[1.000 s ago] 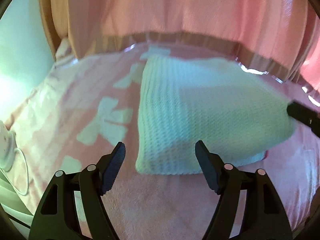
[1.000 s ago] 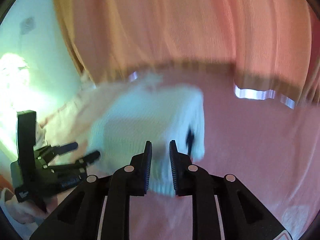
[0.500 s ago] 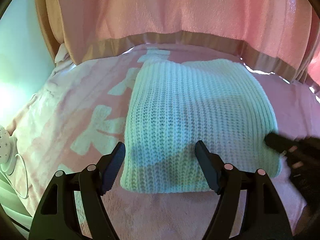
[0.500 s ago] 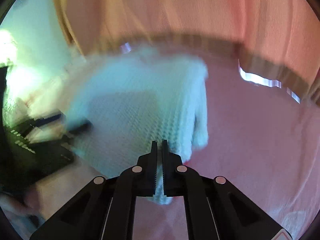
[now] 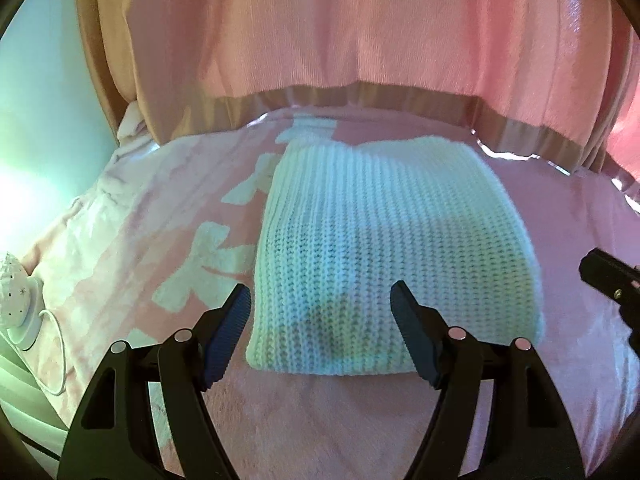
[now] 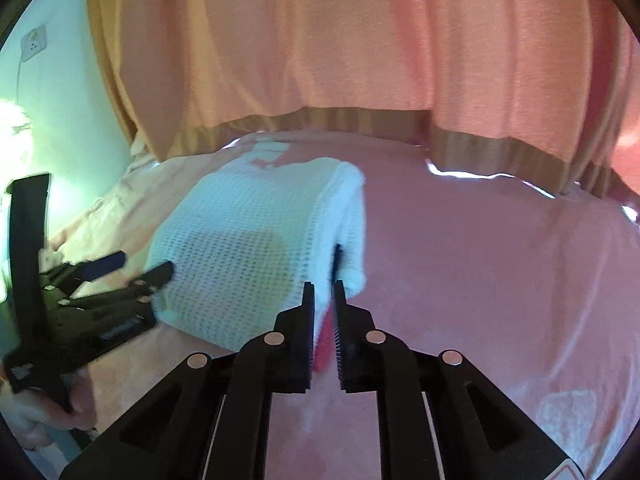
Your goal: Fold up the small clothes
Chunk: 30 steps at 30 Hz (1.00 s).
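White knit (image 5: 384,256) folded flat, mid bed (image 5: 320,420), near edge twd you. Your L gripper (image 5: 320,320) wide apart, straddling near-left corner, untouched. R gripper (image 6: 323,300) jaws just reopened slightly, nothing between – released at right edge.

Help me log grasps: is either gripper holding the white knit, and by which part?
Nothing is held. The left gripper hangs open over the white knit's near edge; the right gripper's jaws have just been opening, with nothing between them.

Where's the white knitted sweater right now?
The white knitted sweater lies folded on the pink blanket, centre of the left wrist view, just ahead of the open left hand-held gripper, below the pink curtain.
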Each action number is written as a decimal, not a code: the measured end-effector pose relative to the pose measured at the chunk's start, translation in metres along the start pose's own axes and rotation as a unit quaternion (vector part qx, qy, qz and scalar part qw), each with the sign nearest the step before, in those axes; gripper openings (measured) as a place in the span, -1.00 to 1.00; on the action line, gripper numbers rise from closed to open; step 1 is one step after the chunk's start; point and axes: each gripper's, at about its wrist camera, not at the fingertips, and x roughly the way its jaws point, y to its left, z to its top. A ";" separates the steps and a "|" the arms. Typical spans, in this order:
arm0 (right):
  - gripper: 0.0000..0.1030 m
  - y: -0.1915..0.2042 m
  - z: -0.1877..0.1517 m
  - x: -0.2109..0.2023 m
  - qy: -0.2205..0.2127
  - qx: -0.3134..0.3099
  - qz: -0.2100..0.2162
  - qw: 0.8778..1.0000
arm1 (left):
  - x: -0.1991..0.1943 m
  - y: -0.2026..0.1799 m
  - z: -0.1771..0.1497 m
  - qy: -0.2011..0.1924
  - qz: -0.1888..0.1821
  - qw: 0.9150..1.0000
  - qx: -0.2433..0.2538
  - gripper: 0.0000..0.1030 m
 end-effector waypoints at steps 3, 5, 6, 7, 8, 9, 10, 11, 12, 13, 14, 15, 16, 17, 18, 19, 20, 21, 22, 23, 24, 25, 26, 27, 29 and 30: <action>-0.63 -0.008 -0.009 -0.009 0.002 0.011 -0.011 1.000 | -0.014 -0.002 0.002 -0.021 -0.001 1.000 0.001 0.35; -0.62 -0.012 -0.015 -0.013 0.002 0.013 -0.016 1.000 | -0.025 -0.006 0.001 -0.035 -0.003 0.999 0.001 0.35; -0.60 -0.013 -0.017 -0.014 0.002 0.014 -0.017 1.000 | -0.029 -0.008 0.000 -0.037 -0.007 0.999 -0.002 0.35; -0.59 -0.015 -0.020 -0.017 0.002 0.015 -0.021 1.000 | -0.032 -0.009 -0.001 -0.038 -0.011 0.999 -0.004 0.35; -0.59 -0.016 -0.023 -0.019 0.001 0.016 -0.024 1.000 | -0.034 -0.010 -0.003 -0.039 -0.015 0.999 -0.007 0.35; -0.58 -0.018 -0.025 -0.021 0.001 0.017 -0.025 1.000 | -0.036 -0.012 -0.004 -0.039 -0.018 0.999 -0.008 0.35; -0.58 -0.020 -0.027 -0.023 0.002 0.020 -0.027 0.999 | -0.038 -0.014 -0.005 -0.039 -0.022 0.999 -0.010 0.35; -0.58 -0.022 -0.029 -0.024 0.001 0.023 -0.028 0.999 | -0.040 -0.016 -0.008 -0.039 -0.023 0.999 -0.011 0.35; -0.58 -0.024 -0.031 -0.025 0.002 0.027 -0.029 0.999 | -0.041 -0.017 -0.009 -0.039 -0.023 0.999 -0.011 0.35; -0.58 -0.026 -0.033 -0.027 0.002 0.032 -0.029 0.999 | -0.042 -0.020 -0.011 -0.039 -0.024 0.999 -0.010 0.35; -0.58 -0.027 -0.035 -0.029 0.001 0.036 -0.029 0.999 | -0.042 -0.022 -0.012 -0.038 -0.025 0.999 -0.009 0.35; -0.58 -0.029 -0.036 -0.031 0.000 0.040 -0.029 0.999 | -0.042 -0.023 -0.013 -0.038 -0.025 0.999 -0.007 0.35; -0.58 -0.030 -0.038 -0.032 -0.001 0.042 -0.029 0.999 | -0.043 -0.025 -0.014 -0.038 -0.026 0.999 -0.004 0.35; -0.56 -0.031 -0.039 -0.032 -0.001 0.045 -0.029 0.999 | -0.043 -0.026 -0.015 -0.039 -0.023 0.999 -0.001 0.35; -0.46 -0.031 -0.039 -0.032 0.000 0.047 -0.027 0.999 | -0.043 -0.027 -0.016 -0.040 -0.021 0.999 0.001 0.36; -0.37 -0.031 -0.039 -0.030 0.000 0.046 -0.025 0.999 | -0.042 -0.027 -0.017 -0.038 -0.020 0.999 0.002 0.36; -0.19 -0.031 -0.038 -0.028 0.000 0.046 -0.021 0.999 | -0.040 -0.025 -0.018 -0.033 -0.022 0.999 -0.001 0.36; -0.02 -0.031 -0.037 -0.025 0.000 0.048 -0.017 0.999 | -0.038 -0.022 -0.017 -0.028 -0.025 0.999 -0.006 0.37; 0.06 -0.032 -0.033 -0.019 0.003 0.052 -0.009 0.999 | -0.034 -0.016 -0.015 -0.020 -0.030 0.999 -0.016 0.41; 0.15 -0.032 -0.030 -0.015 0.006 0.058 0.001 0.998 | -0.031 -0.009 -0.013 -0.014 -0.036 0.999 -0.027 0.42; 0.21 -0.033 -0.027 -0.010 0.008 0.066 0.010 0.998 | -0.027 -0.002 -0.011 -0.007 -0.042 0.998 -0.041 0.42; 0.25 -0.033 -0.024 -0.002 0.012 0.077 0.023 0.997 | -0.019 0.012 -0.008 0.003 -0.045 0.997 -0.067 0.42; 0.34 -0.034 -0.020 0.005 0.016 0.083 0.034 0.996 | -0.014 0.021 -0.006 0.010 -0.050 0.995 -0.087 0.43; 0.37 -0.033 -0.017 0.013 0.021 0.088 0.042 0.995 | -0.010 0.026 -0.005 0.015 -0.055 0.994 -0.098 0.44; 0.38 -0.031 -0.013 0.030 0.032 0.095 0.053 0.994 | 0.002 0.042 -0.005 0.029 -0.057 0.989 -0.130 0.44; 0.39 -0.029 -0.012 0.038 0.038 0.097 0.057 0.993 | 0.007 0.045 -0.004 0.034 -0.061 0.988 -0.136 0.44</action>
